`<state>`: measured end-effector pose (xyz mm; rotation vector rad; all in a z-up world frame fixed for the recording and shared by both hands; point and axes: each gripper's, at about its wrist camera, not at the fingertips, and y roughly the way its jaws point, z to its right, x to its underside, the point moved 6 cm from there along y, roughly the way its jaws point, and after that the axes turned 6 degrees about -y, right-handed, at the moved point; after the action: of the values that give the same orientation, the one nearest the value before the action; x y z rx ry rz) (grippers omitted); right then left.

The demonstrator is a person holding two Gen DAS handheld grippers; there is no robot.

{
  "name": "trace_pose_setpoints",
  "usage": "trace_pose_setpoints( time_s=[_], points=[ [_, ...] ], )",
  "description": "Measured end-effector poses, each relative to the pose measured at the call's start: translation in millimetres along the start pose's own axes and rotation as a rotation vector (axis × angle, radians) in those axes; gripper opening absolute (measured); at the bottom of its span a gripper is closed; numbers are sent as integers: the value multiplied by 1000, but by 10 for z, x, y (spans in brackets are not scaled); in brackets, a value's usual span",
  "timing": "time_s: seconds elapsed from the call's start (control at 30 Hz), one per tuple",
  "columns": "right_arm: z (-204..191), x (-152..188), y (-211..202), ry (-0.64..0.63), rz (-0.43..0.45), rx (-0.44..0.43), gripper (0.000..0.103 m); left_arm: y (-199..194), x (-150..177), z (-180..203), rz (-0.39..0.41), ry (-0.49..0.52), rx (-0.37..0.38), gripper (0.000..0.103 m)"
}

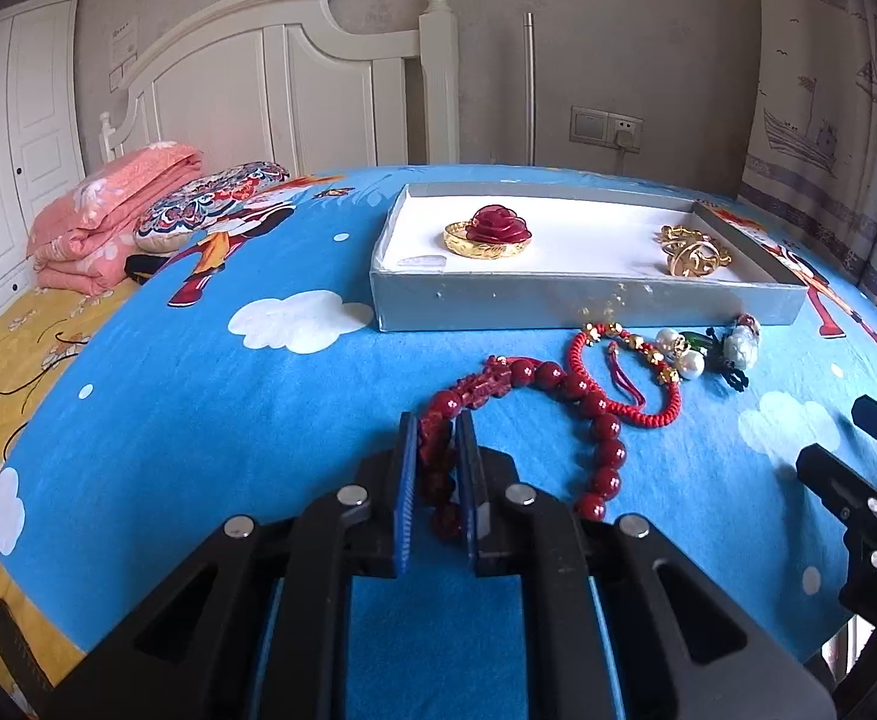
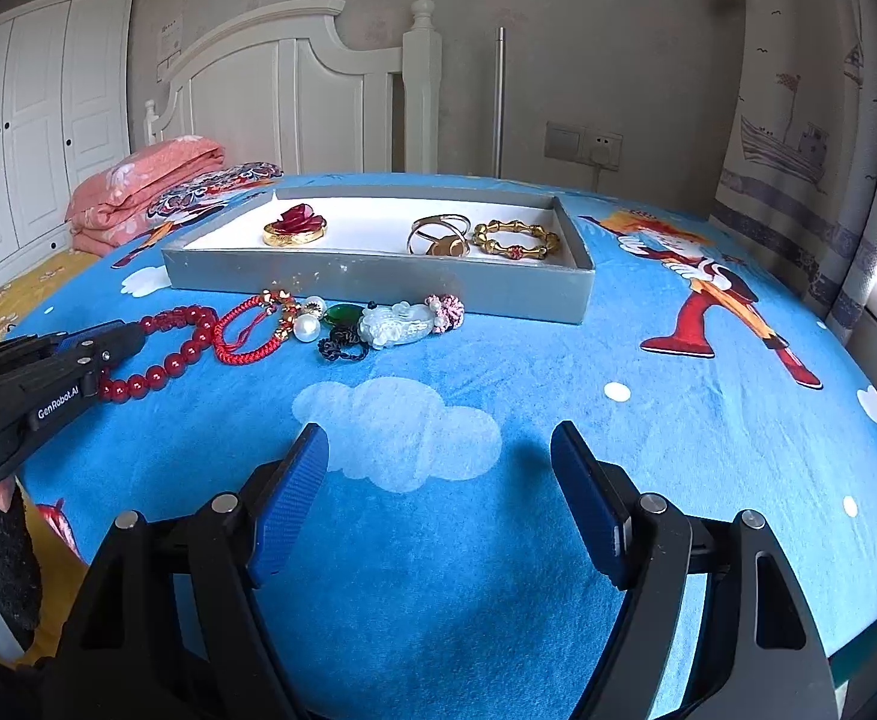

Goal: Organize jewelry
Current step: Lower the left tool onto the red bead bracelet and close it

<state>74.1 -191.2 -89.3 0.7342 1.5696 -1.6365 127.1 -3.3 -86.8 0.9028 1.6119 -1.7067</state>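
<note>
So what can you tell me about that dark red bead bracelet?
The bead bracelet is a loop of round, glossy dark red beads, glass or polished stone by the look, plus a rough, carved-looking red piece on one side. It lies flat on the blue cartoon cloth, in front of the grey tray, not in it. The left gripper is shut on its carved side. At the far end it touches or overlaps the red cord bracelet.
</note>
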Motion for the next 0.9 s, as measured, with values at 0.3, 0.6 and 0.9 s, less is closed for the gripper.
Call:
trace_pose_setpoints(
  time_s=[0.3, 0.6, 0.9],
  points=[
    [-54, -320, 128, 63, -36, -16, 72, -42, 57, 33, 48, 52, -103, 12],
    [52, -599, 411, 95, -119, 103, 63, -31, 52, -95, 61, -41, -5, 12],
    [8, -634, 574, 67, -195, 147, 57, -30, 75, -172, 91, -116, 57, 15]
  ],
)
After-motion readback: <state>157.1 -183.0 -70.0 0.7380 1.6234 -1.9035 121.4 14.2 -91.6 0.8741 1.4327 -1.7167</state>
